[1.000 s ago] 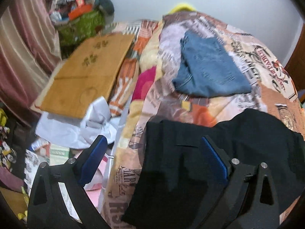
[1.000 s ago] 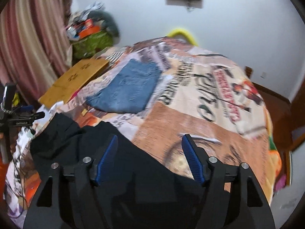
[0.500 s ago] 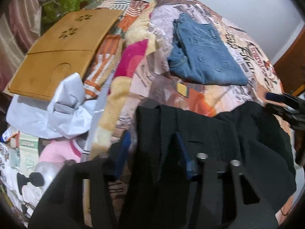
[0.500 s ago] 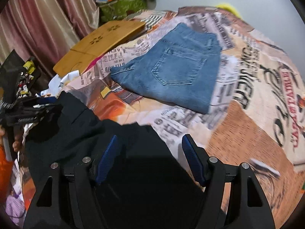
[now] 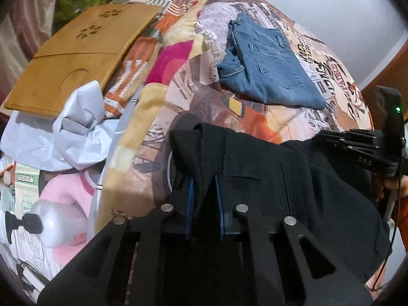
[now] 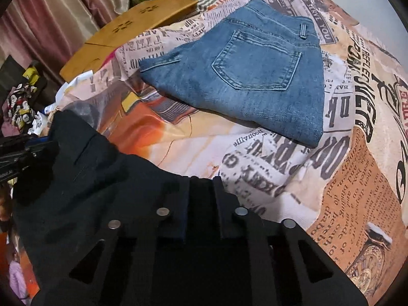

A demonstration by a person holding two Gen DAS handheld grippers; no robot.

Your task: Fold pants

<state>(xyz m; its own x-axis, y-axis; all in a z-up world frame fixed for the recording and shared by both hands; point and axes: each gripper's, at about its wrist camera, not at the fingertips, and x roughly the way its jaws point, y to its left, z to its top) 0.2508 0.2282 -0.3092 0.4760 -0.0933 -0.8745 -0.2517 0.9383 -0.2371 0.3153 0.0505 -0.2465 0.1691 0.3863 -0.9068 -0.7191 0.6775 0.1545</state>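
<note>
Both claws pinch the black pants (image 5: 267,178): my left gripper (image 5: 204,191) is clamped on a raised fold of the waistband, and my right gripper (image 6: 201,193) is closing on the far edge of the same cloth. These pants lie rumpled, matte and dark, on the newspaper-print bedspread (image 6: 293,158). Beyond them rest folded blue jeans (image 6: 250,76), stitched pocket up, near a flat wooden board (image 5: 76,51).

Setting: a lived-in home bedroom. A bed is covered by a newspaper-print bedspread (image 6: 293,168), on which folded blue jeans (image 6: 255,76) and black pants (image 5: 267,178) are laid. A wooden lap tray (image 5: 76,58), pink curtains (image 6: 58,12), a lotion bottle (image 5: 58,223) and heaped clutter are found alongside.
</note>
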